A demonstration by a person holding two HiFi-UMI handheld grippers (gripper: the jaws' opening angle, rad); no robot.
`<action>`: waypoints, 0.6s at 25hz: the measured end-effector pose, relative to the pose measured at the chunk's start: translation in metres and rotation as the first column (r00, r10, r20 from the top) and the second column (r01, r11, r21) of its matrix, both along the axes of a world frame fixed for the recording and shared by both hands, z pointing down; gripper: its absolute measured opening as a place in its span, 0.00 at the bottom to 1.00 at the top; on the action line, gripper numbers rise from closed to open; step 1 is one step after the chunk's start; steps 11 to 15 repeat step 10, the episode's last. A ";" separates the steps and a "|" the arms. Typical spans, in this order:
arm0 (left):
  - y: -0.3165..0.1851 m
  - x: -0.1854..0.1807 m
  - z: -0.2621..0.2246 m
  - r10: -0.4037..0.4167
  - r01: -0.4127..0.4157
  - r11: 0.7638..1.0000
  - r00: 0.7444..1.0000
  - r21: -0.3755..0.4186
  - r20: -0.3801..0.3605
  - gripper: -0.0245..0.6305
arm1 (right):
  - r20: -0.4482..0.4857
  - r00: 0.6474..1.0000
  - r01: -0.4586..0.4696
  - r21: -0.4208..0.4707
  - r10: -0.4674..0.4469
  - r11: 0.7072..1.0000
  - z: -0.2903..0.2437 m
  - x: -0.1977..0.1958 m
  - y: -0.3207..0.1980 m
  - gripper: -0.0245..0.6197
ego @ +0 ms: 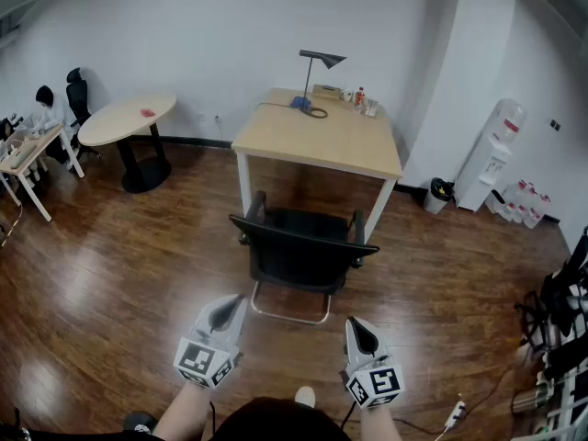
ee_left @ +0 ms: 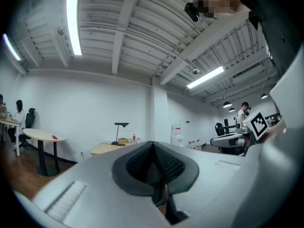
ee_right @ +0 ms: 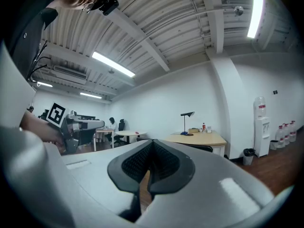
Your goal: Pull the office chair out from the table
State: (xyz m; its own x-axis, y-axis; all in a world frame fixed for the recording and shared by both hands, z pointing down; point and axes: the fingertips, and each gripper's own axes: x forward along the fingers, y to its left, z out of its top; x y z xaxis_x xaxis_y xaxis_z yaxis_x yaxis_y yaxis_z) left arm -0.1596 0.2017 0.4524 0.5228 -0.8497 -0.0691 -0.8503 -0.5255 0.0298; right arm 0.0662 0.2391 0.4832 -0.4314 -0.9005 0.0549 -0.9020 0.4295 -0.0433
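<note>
A black office chair (ego: 299, 251) stands at the near side of a light wooden table (ego: 322, 136), its backrest towards me and its seat partly under the tabletop. My left gripper (ego: 227, 312) is held short of the chair's back, to the left, jaws shut and empty. My right gripper (ego: 360, 334) is level with it on the right, also shut with nothing in it. Neither touches the chair. In the left gripper view the left gripper (ee_left: 153, 148) shows closed black pads, with the table (ee_left: 111, 148) far off. In the right gripper view the right gripper (ee_right: 151, 148) is closed too, with the table (ee_right: 202, 137) beyond.
A desk lamp (ego: 317, 76) and small bottles (ego: 363, 99) stand on the table's far edge. A round table (ego: 127, 122) is at the left, a water dispenser (ego: 491, 154) and a bin (ego: 441, 193) at the right. Dark wooden floor (ego: 119, 274) surrounds the chair.
</note>
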 end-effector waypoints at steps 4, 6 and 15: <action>-0.003 0.000 -0.001 -0.009 0.009 1.000 1.000 0.005 -0.006 0.04 | 0.009 1.000 0.000 0.006 0.000 1.000 0.000 0.002 -0.003 0.05; -0.003 -0.001 -0.001 -0.012 0.012 1.000 1.000 0.005 -0.015 0.04 | 0.018 1.000 -0.002 0.008 0.002 1.000 0.000 0.003 -0.004 0.05; -0.009 -0.001 -0.002 -0.014 0.015 1.000 0.999 0.005 -0.036 0.04 | 0.030 0.999 0.010 0.014 -0.010 1.000 0.001 0.003 -0.010 0.05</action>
